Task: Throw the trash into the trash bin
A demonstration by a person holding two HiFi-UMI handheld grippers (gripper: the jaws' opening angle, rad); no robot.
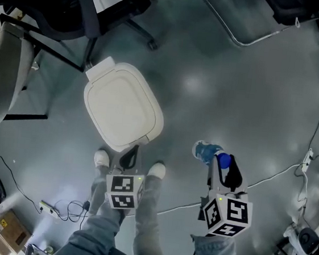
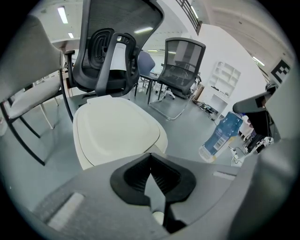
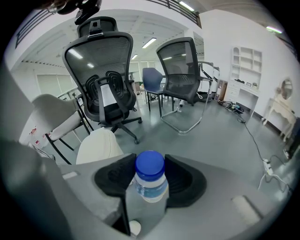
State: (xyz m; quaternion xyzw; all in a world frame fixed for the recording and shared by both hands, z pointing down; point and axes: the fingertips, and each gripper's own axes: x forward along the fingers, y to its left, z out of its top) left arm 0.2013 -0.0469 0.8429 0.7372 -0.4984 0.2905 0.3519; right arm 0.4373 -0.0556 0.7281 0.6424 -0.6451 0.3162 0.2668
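A white trash bin (image 1: 122, 105) with its lid closed stands on the grey floor, and it also fills the middle of the left gripper view (image 2: 115, 133). My left gripper (image 1: 128, 157) hangs just before the bin's near edge. Its black pads (image 2: 161, 180) meet with nothing between them. To the right, my right gripper (image 1: 223, 167) is shut on a clear plastic bottle (image 1: 206, 151) with a blue cap (image 3: 150, 165). The bottle (image 2: 219, 137) hangs tilted above the floor, right of the bin.
The person's two white shoes (image 1: 101, 158) (image 1: 156, 169) stand just before the bin. Black office chairs (image 1: 76, 6) and a sled-base chair (image 1: 246, 19) are behind it. A white cable (image 1: 280, 172) crosses the floor at right. A power strip (image 1: 47, 208) and a cardboard box (image 1: 5, 227) lie at lower left.
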